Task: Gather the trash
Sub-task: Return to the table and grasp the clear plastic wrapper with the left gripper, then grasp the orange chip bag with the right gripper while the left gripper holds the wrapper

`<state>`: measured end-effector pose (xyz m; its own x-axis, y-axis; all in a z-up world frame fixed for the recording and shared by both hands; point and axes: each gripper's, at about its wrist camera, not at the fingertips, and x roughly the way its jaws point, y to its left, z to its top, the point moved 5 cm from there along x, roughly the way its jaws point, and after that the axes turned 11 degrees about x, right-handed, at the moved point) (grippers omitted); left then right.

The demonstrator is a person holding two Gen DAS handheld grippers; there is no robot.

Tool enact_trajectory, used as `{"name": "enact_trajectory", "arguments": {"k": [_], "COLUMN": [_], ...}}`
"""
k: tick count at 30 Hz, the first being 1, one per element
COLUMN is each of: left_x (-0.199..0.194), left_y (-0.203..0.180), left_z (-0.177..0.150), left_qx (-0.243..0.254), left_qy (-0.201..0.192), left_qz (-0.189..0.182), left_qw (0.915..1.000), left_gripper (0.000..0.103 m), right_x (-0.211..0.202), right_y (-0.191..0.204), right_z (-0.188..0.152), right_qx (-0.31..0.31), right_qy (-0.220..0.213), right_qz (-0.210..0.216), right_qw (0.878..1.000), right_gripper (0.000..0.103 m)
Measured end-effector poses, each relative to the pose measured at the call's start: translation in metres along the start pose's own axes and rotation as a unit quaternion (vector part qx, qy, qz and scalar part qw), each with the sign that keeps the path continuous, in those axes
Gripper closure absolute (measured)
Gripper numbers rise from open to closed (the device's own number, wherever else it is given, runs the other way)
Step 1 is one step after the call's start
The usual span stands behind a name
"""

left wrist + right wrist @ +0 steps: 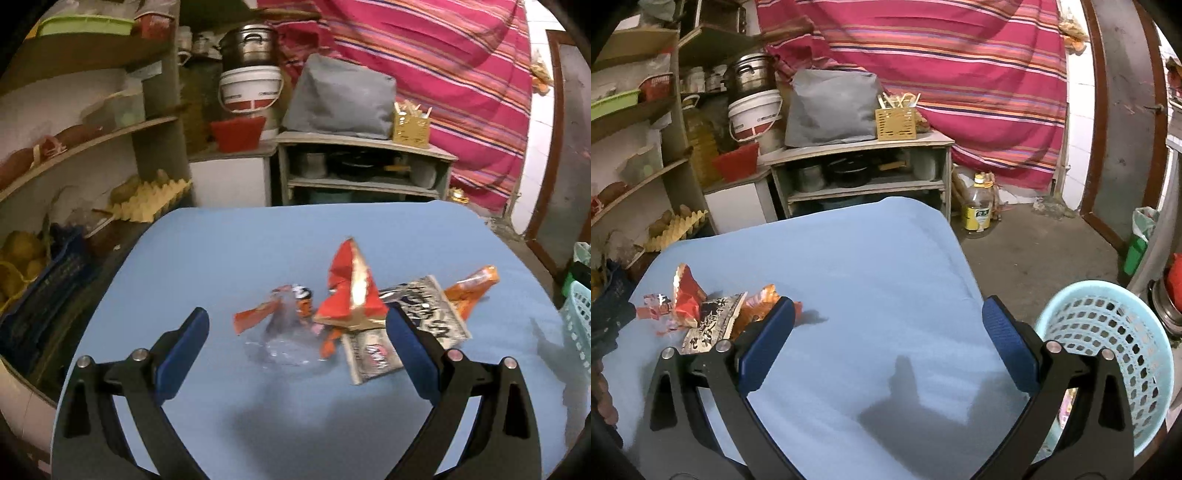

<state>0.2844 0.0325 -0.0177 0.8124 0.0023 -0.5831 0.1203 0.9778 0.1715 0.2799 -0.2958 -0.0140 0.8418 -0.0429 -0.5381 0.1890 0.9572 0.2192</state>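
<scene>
A small heap of trash, a red wrapper [349, 295] standing above a black-and-white packet [424, 314], an orange wrapper [471, 290] and clear plastic [284, 343], is lying on a blue-covered table [258, 240]. The left gripper [295, 347] is hovering just before the heap, jaws spread wide and empty. The right gripper [888, 343] is hanging wide and empty right of the heap. A pale blue basket [1108, 332] is standing beyond the table's right edge.

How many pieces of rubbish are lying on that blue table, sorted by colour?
Red and gold wrapper: 1
Black and white wrappers: 2 (one near, one behind it)
Orange wrapper: 1
Clear bag with orange print: 1
Total: 5, as far as the overlapping pile shows.
</scene>
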Motion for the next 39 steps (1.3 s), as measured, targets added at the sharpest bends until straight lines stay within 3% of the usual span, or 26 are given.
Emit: {"name": "enact_trajectory", "arguments": {"k": [12,23,25,26,27,29,32,39], "left_x": [0.03,0.079,0.085,0.089,0.092,0.092,0.086,0.074], "left_y": [0.023,0.029,0.028,0.027,0.026,0.026,0.02,0.034], "left_z": [-0.008,-0.012,-0.012,-0.012,-0.013,-0.013,-0.011,-0.005], "left_qx": [-0.011,-0.044,-0.04,-0.038,-0.04,-0.038,-0.006,-0.015], "left_qy": [0.025,0.072,0.078,0.084,0.09,0.091,0.083,0.07], "left_qz": [0.008,-0.051,-0.057,-0.067,-0.078,-0.083,-0.069,-0.053], "left_qw": [0.9996,0.9951,0.9945,0.9935,0.9921,0.9917,0.9941,0.996], "left_gripper": [0.009,0.011,0.03,0.052,0.06,0.064,0.077,0.081], "right_x": [0.018,0.047,0.052,0.056,0.059,0.064,0.075,0.1], "right_y": [0.019,0.051,0.056,0.059,0.06,0.064,0.072,0.097], "right_z": [-0.002,-0.005,-0.005,-0.006,-0.006,-0.008,-0.013,-0.029], "right_qx": [-0.023,-0.052,-0.056,-0.056,-0.057,-0.06,-0.069,-0.071], "right_qy": [0.013,0.033,0.036,0.039,0.041,0.044,0.055,0.086], "right_qz": [0.003,0.02,0.023,0.025,0.023,0.022,0.024,0.048], "right_qw": [1.0,0.998,0.998,0.997,0.997,0.997,0.996,0.993], "right_gripper": [0.004,0.004,0.004,0.004,0.004,0.004,0.004,0.005]}}
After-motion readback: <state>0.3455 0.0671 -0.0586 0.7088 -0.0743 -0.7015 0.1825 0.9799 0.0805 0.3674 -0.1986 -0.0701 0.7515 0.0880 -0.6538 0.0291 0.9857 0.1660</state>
